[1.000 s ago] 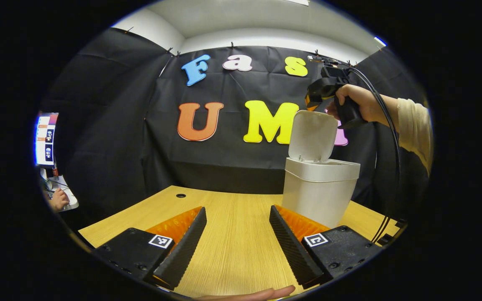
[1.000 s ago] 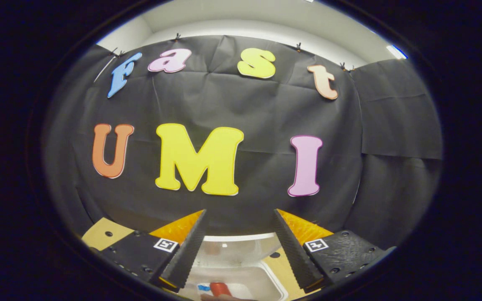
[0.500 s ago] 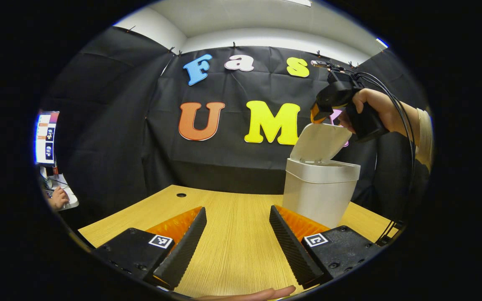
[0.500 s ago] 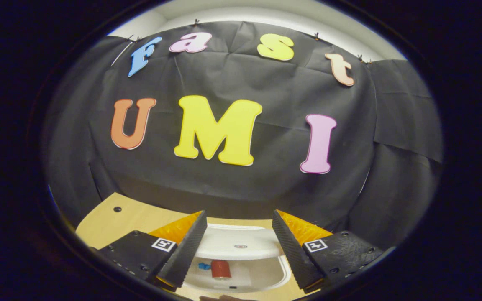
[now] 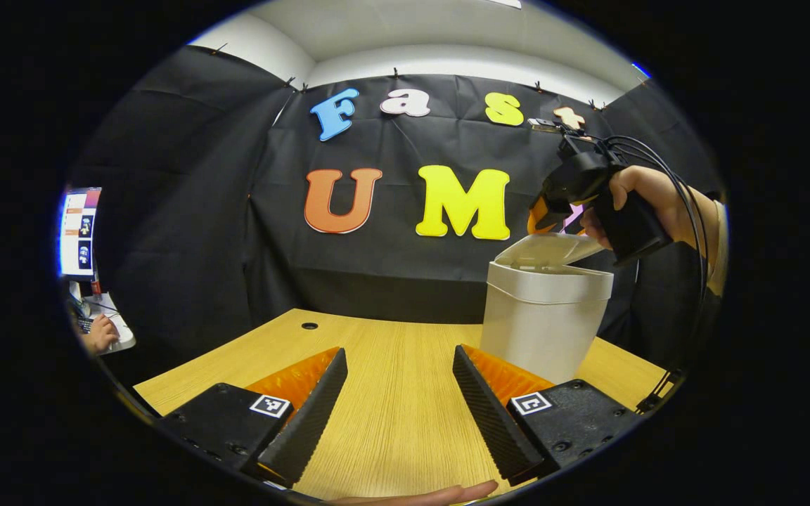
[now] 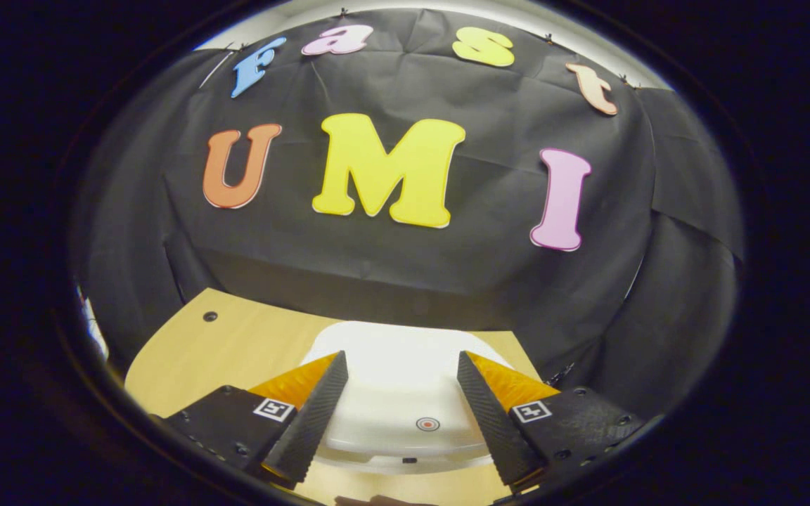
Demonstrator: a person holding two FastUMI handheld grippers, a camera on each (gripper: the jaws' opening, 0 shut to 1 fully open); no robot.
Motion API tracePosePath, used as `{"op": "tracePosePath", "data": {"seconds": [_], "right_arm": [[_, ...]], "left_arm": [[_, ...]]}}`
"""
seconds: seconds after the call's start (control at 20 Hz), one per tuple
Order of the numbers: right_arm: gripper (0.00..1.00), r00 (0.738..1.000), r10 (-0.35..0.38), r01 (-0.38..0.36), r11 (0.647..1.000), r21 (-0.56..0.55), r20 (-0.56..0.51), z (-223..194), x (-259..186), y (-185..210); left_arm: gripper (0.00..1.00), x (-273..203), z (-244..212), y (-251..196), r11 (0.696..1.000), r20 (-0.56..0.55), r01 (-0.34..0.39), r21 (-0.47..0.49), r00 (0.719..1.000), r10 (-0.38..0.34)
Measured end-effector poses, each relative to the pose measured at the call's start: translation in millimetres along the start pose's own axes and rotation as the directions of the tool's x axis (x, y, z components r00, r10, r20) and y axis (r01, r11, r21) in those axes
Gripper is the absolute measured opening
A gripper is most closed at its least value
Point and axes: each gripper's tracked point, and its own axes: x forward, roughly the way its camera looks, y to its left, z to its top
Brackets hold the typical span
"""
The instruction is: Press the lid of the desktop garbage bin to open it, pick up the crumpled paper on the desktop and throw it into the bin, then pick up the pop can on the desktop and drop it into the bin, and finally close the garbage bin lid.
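Bin: a pale desktop garbage bin (image 5: pixel 544 327) stands upright on the wooden table (image 5: pixel 391 400), its long axis vertical, at the right side of the left gripper view.
Lid: the lid (image 5: pixel 549 251) is tilted low over the bin's mouth, hinged at the side away from the person, its free edge a little above the rim on the right. In the right gripper view the lid (image 6: pixel 405 404) lies almost flat, with a small red ring mark near its front edge.
Right gripper: the right gripper (image 6: pixel 399 411) hovers just over the lid, fingers spread wide with nothing between them. In the left gripper view a hand (image 5: pixel 647 197) holds it just above the lid's raised edge.
Left gripper: the left gripper (image 5: pixel 398 407) is low over the bare table, fingers spread apart and holding nothing, well to the left of the bin.
Change: one second ago the lid stood nearly upright; half a second ago it leaned halfway. It is now almost closed, and the right gripper has come down with it.
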Motion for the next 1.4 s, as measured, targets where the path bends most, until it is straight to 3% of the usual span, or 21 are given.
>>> {"op": "tracePosePath", "data": {"seconds": [0.25, 0.4, 0.6, 0.9, 1.3, 1.4], "right_arm": [[0.93, 1.0, 0.015, -0.014, 0.999, 0.037, -0.027, -15, -6, -9], [0.99, 0.998, 0.025, -0.023, 0.999, 0.039, -0.051, -31, -10, -16], [0.96, 0.995, 0.043, -0.039, 0.998, 0.042, -0.093, -49, -14, -22], [1.0, 0.994, 0.086, -0.078, 0.99, 0.114, -0.065, -56, -18, -28], [1.0, 0.999, 0.051, -0.051, 0.985, 0.162, 0.006, -64, -25, -32], [1.0, 0.998, 0.063, -0.067, 0.991, 0.12, 0.03, -64, -24, -29]], "left_arm": [[0.98, -2, 0, -1, 1.0, 0.005, 0.009, 0.003, 1.0, -0.009], [0.98, 1, -4, -4, 1.0, -0.008, 0.015, 0.006, 1.0, -0.015], [0.98, 0, -4, -1, 1.0, -0.01, 0.003, 0.013, 1.0, -0.002], [0.98, 0, -3, 2, 1.0, -0.007, -0.003, 0.01, 1.0, 0.003], [0.98, 5, -10, 12, 1.0, -0.034, -0.023, 0.002, 0.999, 0.024], [0.98, 4, -10, 10, 1.0, -0.035, -0.015, 0.001, 0.999, 0.015]]}}
